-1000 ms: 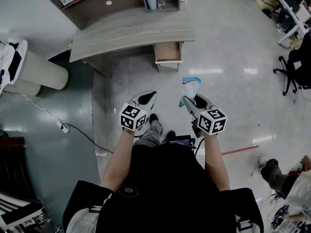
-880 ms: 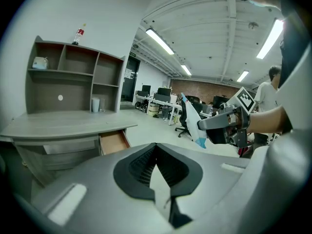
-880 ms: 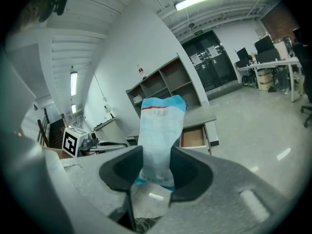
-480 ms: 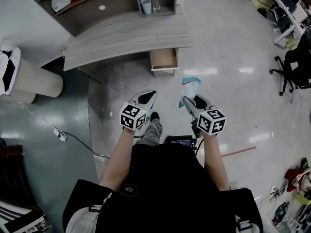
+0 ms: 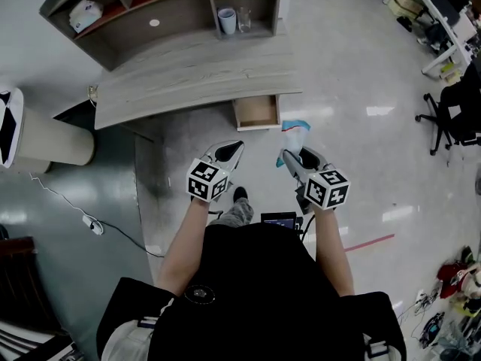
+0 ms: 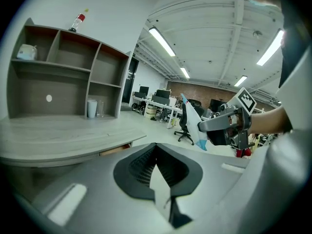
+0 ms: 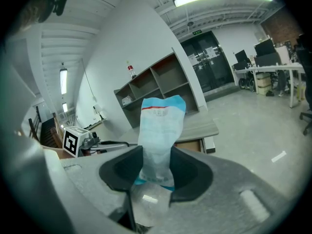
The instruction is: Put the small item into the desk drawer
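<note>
Now the desk sits closer than it did a second ago. In the head view the open drawer [image 5: 257, 125] has slid toward the 2 grippers. The curved tabletop [image 5: 188, 81] and the shelf unit [image 5: 150, 13] at its far side have come nearer with it. The grippers keep their place in front of the person's body, so I judge that the person is walking up to the desk, carrying rather than placing.

The right gripper [image 5: 291, 158] has its jaws clamped on the lower part of the small item, a blue-and-white packet [image 5: 294, 132]. The packet stands up out of the jaws, its blue-banded top leaning toward the far side. In the head view that top lies just beside the drawer's near right corner. It is held in the air over the floor, though, so I cannot tell the real gap. The left gripper [image 5: 225, 153] has its jaws together with nothing between them.

The approach looks nearly done. Since the drawer is already pulled out, the left gripper probably has no work here. What remains, as I read it, is 1 reach: bring the packet over the drawer, lower it and let go. The soft packet could catch on the tabletop's edge above the drawer.
</note>
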`<state>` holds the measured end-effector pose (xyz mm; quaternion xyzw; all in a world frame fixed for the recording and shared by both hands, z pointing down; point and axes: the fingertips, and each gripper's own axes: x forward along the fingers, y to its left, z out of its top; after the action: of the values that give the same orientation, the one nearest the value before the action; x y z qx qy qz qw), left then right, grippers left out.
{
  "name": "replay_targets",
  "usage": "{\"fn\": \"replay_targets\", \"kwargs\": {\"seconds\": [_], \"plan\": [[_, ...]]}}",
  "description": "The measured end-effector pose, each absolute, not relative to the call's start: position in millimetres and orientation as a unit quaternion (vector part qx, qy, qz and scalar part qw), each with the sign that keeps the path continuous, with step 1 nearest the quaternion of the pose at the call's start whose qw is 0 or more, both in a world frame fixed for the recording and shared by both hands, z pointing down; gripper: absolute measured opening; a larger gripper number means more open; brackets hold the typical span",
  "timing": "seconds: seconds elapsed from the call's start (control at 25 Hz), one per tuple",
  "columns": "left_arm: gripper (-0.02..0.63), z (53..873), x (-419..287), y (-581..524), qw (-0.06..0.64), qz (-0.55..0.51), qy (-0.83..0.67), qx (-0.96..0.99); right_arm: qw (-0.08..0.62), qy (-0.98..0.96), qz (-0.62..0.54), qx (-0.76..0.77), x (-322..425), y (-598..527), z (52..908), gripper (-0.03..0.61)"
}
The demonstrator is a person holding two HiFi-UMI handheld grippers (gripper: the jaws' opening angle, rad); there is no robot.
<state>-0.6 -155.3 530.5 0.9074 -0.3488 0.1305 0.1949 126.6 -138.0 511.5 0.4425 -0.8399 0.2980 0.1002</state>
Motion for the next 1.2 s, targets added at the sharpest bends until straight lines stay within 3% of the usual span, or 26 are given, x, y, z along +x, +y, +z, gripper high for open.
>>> {"fn": "replay_targets", "kwargs": {"seconds": [0.52,1.2], "plan": [[0.002,525,-30,-246,0.19,0.121,-0.319,0.921,0.11,-0.831,0.295,0.46,87,-219,511,0.167],[0.002,527,-24,-267,0.202,0.112,-0.341,0.911,0.121,-0.841,0.294,0.439,89,-246,511,0.167]]}}
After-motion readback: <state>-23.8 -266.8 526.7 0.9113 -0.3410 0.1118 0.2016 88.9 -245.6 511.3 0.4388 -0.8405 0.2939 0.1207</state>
